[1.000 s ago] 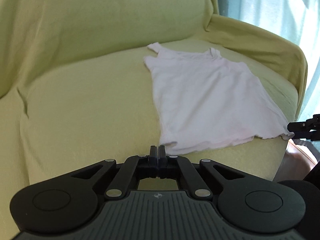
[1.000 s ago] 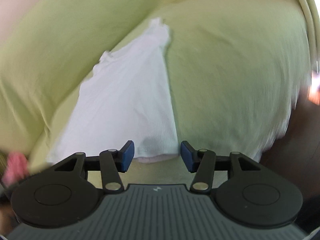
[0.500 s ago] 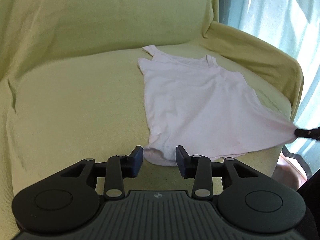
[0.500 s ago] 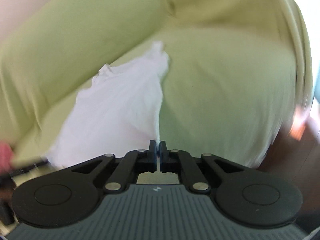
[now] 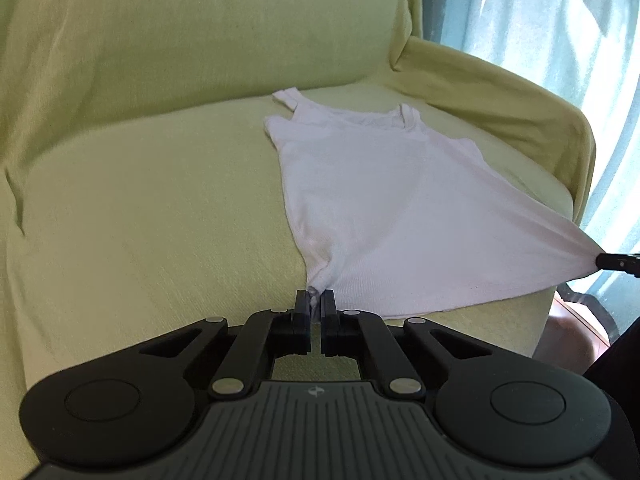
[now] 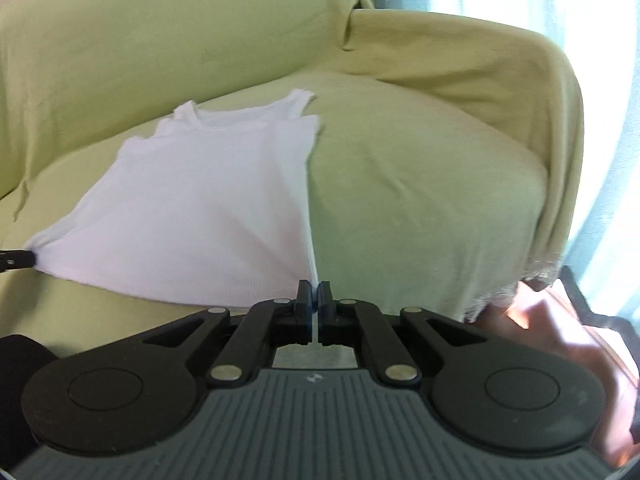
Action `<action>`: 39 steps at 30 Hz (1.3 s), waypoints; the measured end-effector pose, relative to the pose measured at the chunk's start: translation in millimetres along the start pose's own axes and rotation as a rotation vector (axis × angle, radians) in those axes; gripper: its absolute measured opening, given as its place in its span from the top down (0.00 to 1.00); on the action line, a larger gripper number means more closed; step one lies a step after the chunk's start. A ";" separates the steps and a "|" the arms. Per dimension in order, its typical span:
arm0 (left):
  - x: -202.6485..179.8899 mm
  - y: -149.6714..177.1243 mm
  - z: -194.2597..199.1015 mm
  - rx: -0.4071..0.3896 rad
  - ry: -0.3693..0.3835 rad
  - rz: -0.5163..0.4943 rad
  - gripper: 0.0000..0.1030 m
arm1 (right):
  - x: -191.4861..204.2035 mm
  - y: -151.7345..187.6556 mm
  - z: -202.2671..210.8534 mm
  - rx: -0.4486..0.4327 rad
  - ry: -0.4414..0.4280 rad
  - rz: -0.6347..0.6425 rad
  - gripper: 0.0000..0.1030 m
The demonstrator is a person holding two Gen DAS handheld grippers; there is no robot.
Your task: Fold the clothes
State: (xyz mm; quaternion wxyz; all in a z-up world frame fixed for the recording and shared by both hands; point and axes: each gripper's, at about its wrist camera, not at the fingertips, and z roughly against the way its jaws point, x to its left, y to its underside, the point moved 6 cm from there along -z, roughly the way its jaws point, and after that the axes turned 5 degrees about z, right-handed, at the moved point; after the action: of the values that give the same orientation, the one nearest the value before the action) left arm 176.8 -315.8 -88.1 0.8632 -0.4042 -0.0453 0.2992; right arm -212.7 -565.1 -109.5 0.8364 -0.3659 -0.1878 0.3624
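A white tank top (image 5: 384, 200) lies on the seat of a sofa covered in yellow-green cloth, straps toward the backrest. My left gripper (image 5: 316, 300) is shut on the hem's left corner, which bunches between the fingers. The hem's right corner is pinched in my shut right gripper (image 6: 314, 294), whose tip also shows at the right edge of the left wrist view as the right gripper (image 5: 616, 262). In the right wrist view the tank top (image 6: 208, 208) stretches to the left gripper (image 6: 18, 259) at the far left. The hem is pulled taut between both corners.
The sofa seat (image 5: 152, 208) spreads wide to the left of the garment. A covered armrest (image 5: 500, 104) rises on the right, the backrest (image 5: 200, 28) behind. Pale blue curtains (image 5: 560, 20) hang beyond the armrest. A reddish-brown floor (image 6: 560, 320) lies past the sofa's right edge.
My left gripper opened, moved onto the hem's left corner and shut on it. My right gripper shut on the right corner and pulled it outward, stretching the hem.
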 end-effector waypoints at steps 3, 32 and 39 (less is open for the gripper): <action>1.9 1.7 5.6 0.004 -0.005 -0.006 0.99 | 3.2 2.8 -6.7 0.041 -0.129 -0.082 0.98; -198.6 -46.0 -84.0 0.026 0.313 -0.348 0.68 | -41.6 -150.3 -207.2 -0.081 -0.301 -0.159 0.75; -241.9 -33.0 -102.5 0.084 0.365 -0.451 0.53 | -51.4 -168.3 -213.0 -0.044 -0.261 -0.153 0.97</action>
State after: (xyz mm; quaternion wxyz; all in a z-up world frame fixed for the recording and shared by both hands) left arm 27.8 -534.7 -93.2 0.9178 -0.3948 0.0344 0.0236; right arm -44.6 -783.7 -127.0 0.8217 -0.3187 -0.3302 0.3379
